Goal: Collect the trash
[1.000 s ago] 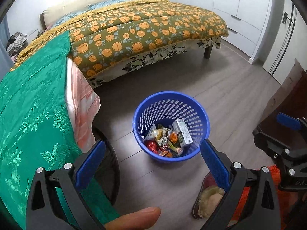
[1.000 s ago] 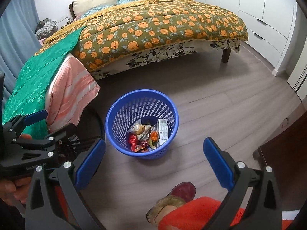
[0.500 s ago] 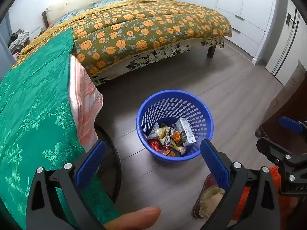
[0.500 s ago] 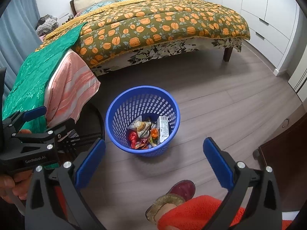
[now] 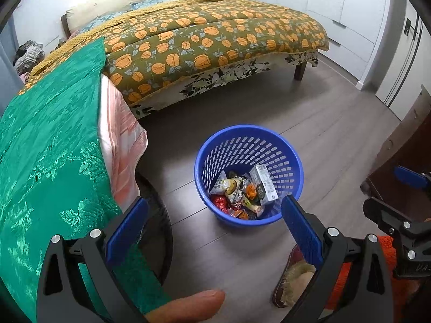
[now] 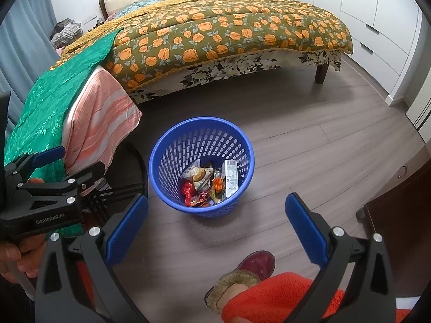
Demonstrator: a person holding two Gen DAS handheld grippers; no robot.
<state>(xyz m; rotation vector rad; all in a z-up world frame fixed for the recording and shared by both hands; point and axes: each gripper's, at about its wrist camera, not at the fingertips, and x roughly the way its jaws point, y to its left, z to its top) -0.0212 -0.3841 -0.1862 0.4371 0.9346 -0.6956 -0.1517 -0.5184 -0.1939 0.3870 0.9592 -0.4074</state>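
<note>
We are holding the left gripper [image 5: 212, 223] and the right gripper [image 6: 216, 220] above the wooden floor [image 6: 309, 145], both with jaws spread wide and gripping nothing; the blue basket [image 6: 161, 167] is standing upright on the floor just beyond the fingertips, a little left of centre in the right wrist view and right of centre in the left one; the trash [image 6: 207, 185] is lying inside at the bottom of the basket: crumpled wrappers, a red piece, an orange piece and a white carton [image 6: 231, 179] leaning against the right wall; the bed [image 6: 229, 35] with its orange-flowered cover is sitting far behind the basket; a green cloth [image 5: 45, 148] over a pink striped one [image 6: 99, 123] is hanging to the near left; a slipper [image 6: 242, 274] and an orange sleeve [image 6: 272, 296] are showing at the near edge, well apart from the basket; a dark wooden cabinet [image 6: 398, 215] is standing at the right
</note>
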